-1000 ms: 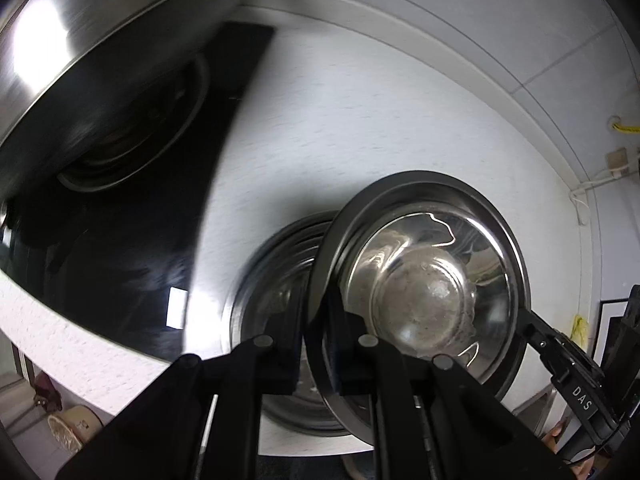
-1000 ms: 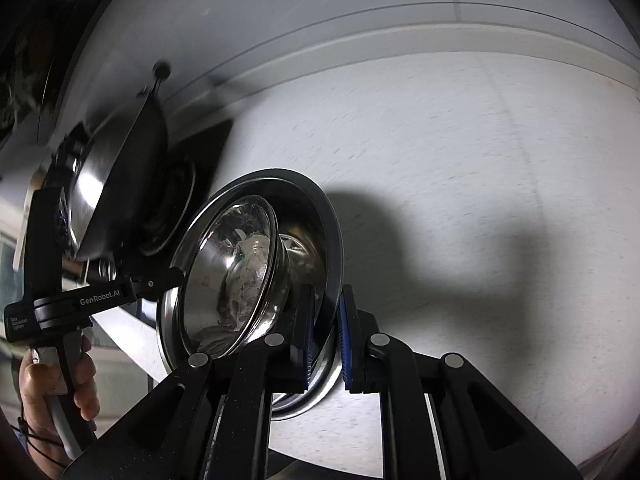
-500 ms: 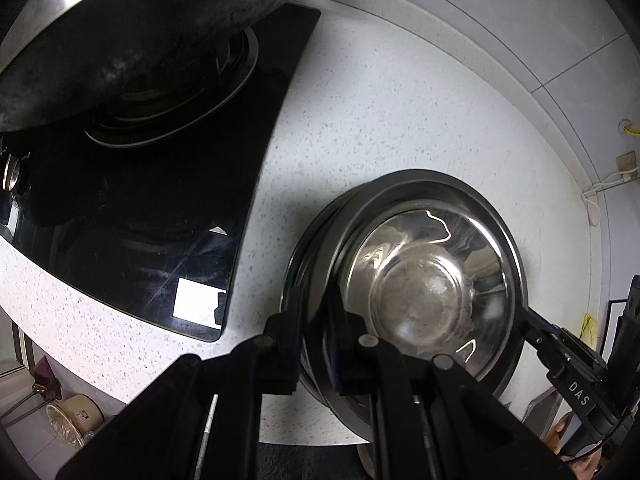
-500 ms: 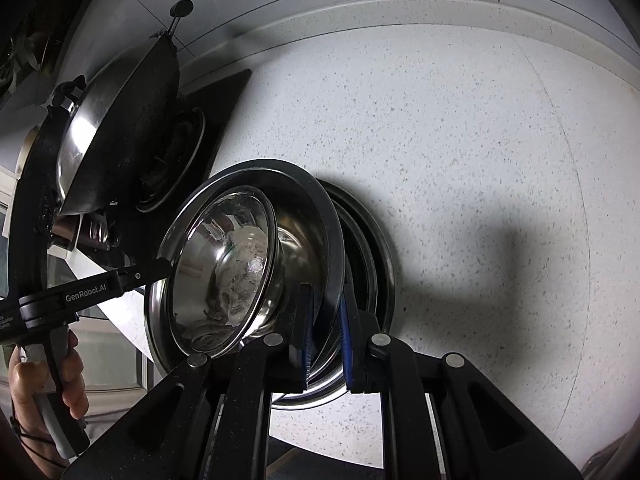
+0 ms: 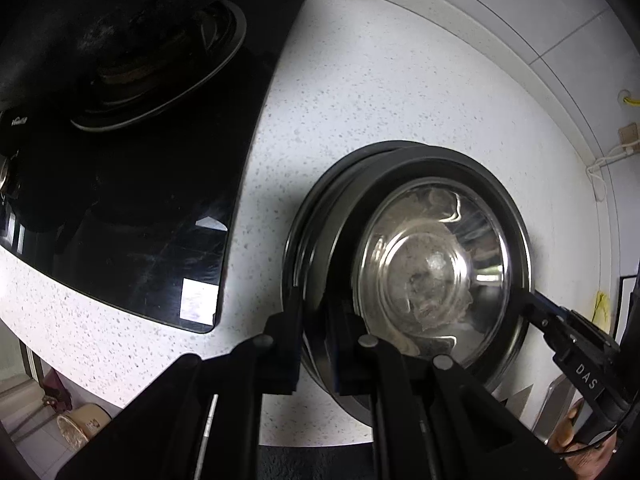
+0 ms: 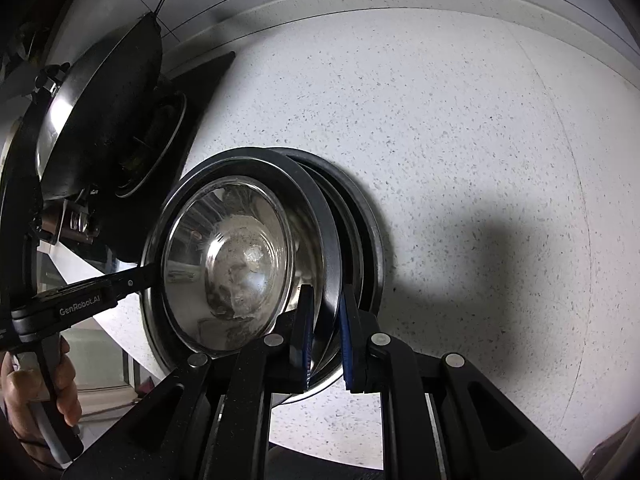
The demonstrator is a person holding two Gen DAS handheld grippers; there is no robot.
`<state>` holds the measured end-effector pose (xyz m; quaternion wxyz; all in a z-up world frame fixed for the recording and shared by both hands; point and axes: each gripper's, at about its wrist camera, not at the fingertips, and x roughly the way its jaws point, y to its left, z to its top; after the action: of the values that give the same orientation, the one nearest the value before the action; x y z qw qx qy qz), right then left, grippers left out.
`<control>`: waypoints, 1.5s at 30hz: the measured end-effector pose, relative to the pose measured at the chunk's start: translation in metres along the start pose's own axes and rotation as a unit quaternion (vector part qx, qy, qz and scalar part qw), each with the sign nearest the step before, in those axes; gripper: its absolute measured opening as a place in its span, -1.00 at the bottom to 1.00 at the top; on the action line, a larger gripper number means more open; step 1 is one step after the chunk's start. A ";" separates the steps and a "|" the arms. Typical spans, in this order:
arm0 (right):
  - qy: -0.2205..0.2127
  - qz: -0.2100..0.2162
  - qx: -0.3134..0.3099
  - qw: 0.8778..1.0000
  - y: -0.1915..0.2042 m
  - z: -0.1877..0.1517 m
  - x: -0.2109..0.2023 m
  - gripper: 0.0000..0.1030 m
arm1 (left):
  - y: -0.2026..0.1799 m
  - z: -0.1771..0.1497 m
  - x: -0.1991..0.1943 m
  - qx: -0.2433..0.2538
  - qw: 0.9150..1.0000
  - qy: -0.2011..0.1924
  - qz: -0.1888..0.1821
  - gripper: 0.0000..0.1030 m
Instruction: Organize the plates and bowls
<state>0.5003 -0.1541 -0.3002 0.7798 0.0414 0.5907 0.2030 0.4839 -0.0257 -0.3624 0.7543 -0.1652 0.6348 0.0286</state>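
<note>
Steel plate [image 5: 340, 248] with bowl [image 5: 432, 256] clamped at opposite rims by left gripper [image 5: 314, 344] and right gripper [image 6: 325, 344], over stacked plates [image 6: 360, 232]. Cooktop [image 5: 160, 200] and wok [image 6: 100, 112] crowd one side; bare counter [image 6: 460, 140] on the other.

Steel plate [image 5: 340, 240], wide dark rim, tilted, carrying a shiny steel bowl [image 5: 436, 276] upright in its well, smudged base. Just beneath it, a stack of similar plates [image 6: 370, 240] lies flat on the speckled white desk [image 6: 460, 140].
</note>
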 end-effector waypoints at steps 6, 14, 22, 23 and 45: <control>-0.003 -0.012 0.004 1.000 0.005 -0.003 0.004 -0.79 | -0.001 -0.002 0.001 0.010 1.000 -0.003 -0.007 -0.81; -0.020 0.003 0.030 0.999 -0.007 -0.008 -0.004 -0.76 | 0.002 -0.003 0.007 0.005 1.000 0.000 -0.019 -0.80; -0.089 0.009 0.040 0.995 -0.027 -0.024 -0.059 0.33 | 0.005 -0.027 -0.046 -0.018 0.997 -0.075 -0.015 -0.37; -0.100 0.015 0.046 0.994 -0.031 -0.031 -0.070 0.53 | 0.002 -0.033 -0.058 -0.013 0.995 -0.095 -0.010 -0.29; -0.272 -0.081 0.086 0.955 -0.067 -0.237 -0.233 0.97 | -0.070 -0.288 -0.222 0.119 0.928 -0.344 0.076 0.32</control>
<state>0.2444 -0.3423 -0.1806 0.9185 0.1139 0.3725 0.0683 0.1856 -0.1376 -0.1732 0.9360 -0.0052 0.3460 0.0649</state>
